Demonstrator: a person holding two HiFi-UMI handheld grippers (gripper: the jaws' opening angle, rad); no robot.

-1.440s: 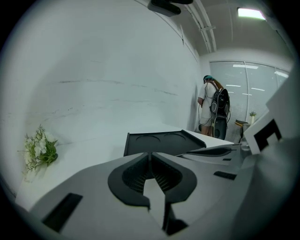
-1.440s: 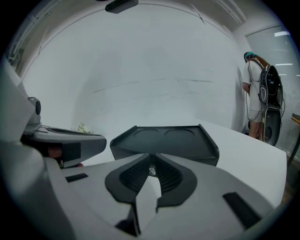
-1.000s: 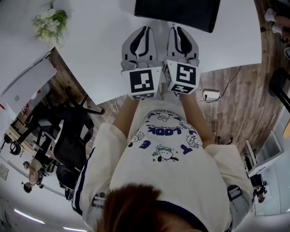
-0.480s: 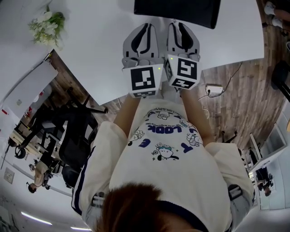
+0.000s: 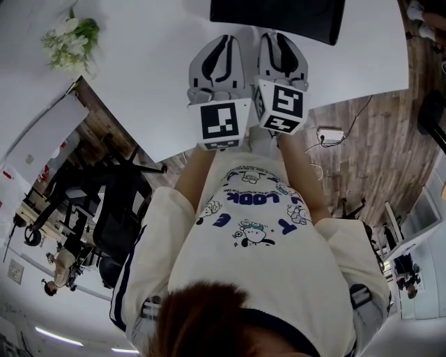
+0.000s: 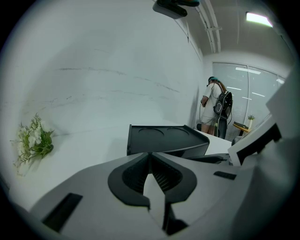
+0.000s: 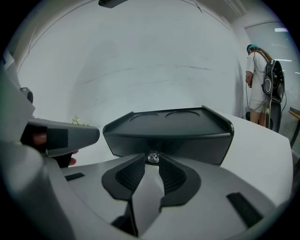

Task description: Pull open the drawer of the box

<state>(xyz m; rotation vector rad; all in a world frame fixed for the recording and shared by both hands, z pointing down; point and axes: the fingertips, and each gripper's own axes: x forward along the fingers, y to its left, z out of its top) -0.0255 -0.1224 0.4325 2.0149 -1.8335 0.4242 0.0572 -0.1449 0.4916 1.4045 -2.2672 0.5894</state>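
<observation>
A black box (image 5: 277, 17) stands on the white table (image 5: 153, 84) at the far edge of the head view; its top shows two round recesses. Both grippers lie side by side in front of it. In the right gripper view the box front (image 7: 168, 140) fills the middle, and a small silver drawer knob (image 7: 153, 157) sits between the tips of my right gripper (image 7: 153, 159), whose jaws close narrowly on it. The drawer looks flush with the box. My left gripper (image 6: 150, 155) is shut and empty, with the box (image 6: 164, 140) just ahead and slightly right.
A small bunch of white flowers (image 5: 70, 38) lies at the table's far left. The table's near edge runs just behind the marker cubes (image 5: 221, 124). Office chairs (image 5: 111, 209) stand on the wood floor to the left. A person (image 7: 260, 93) stands far behind the table.
Both grippers have edged forward toward the black box, the right one slightly more. The drawer has not visibly moved.
</observation>
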